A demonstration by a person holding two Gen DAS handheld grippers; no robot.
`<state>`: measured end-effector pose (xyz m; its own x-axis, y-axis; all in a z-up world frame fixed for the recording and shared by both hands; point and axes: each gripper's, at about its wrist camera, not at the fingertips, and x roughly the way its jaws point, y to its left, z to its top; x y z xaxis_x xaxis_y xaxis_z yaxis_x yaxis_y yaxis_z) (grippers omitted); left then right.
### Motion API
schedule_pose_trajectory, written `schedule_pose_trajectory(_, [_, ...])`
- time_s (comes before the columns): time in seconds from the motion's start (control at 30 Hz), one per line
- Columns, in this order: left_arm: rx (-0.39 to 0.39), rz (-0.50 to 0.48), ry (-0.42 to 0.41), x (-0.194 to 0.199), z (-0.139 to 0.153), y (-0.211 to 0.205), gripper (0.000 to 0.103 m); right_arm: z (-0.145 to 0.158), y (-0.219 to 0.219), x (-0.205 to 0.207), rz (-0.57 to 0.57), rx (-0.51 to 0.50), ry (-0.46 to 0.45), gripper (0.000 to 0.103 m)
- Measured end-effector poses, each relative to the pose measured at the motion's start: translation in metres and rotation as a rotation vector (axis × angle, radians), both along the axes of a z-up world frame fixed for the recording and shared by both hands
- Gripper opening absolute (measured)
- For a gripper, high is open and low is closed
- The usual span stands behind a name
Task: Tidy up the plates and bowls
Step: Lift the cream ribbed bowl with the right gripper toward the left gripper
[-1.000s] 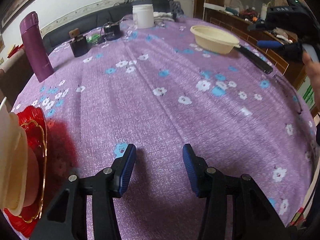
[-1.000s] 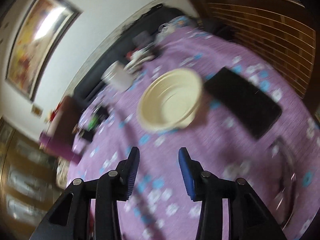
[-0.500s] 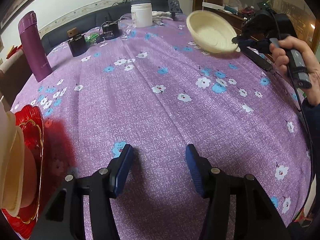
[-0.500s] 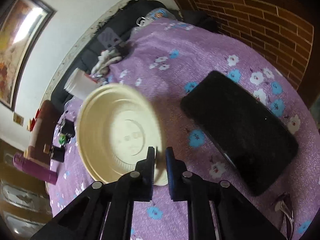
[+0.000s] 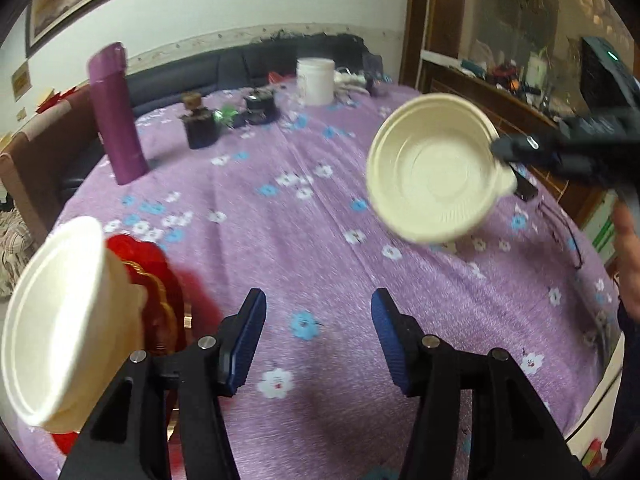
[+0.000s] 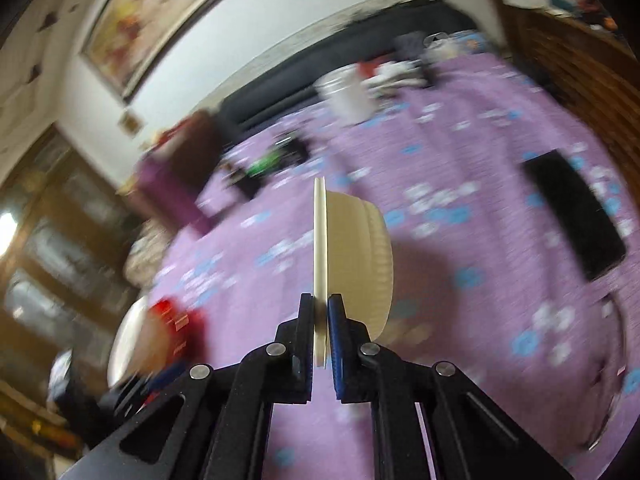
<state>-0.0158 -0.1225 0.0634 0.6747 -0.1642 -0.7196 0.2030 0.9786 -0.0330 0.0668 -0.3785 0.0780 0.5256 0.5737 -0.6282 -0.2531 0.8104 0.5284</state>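
Two cream plastic bowls concern us. One cream ribbed plastic bowl hangs in the air above the purple flowered table, at centre of the right wrist view and upper right of the left wrist view. We judge it light, thin and somewhat flexible, so its flat rim is the place to pinch. Our right gripper does that: its fingers are closed on the rim, the bowl tipped on edge. Our left gripper holds nothing, fingers partly apart over bare cloth. At lower left, the other cream bowl rests on a red gold-trimmed plate.
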Motion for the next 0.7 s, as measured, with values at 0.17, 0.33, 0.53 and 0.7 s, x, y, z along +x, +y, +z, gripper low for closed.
schedule_pose_trajectory(0.17, [-0.026, 0.041, -0.024, -0.005, 0.011, 0.018, 0.054, 0.006, 0.023, -0.027, 0.145, 0.068, 0.010, 0.008])
schedule_pose_trajectory(0.33, [-0.042, 0.046, -0.006, -0.005, 0.010, 0.022, 0.054, -0.006, 0.033, -0.031, 0.051, -0.149, -0.054, 0.014])
schedule_pose_trajectory(0.53, [-0.060, -0.008, 0.021, -0.006, 0.006, 0.009, 0.054, -0.009, -0.005, -0.042, -0.044, -0.102, -0.059, 0.014])
schedule_pose_trajectory(0.7, [-0.082, -0.063, 0.045, -0.004, 0.004, -0.006, 0.054, -0.018, -0.037, -0.063, -0.108, -0.058, -0.039, 0.017])
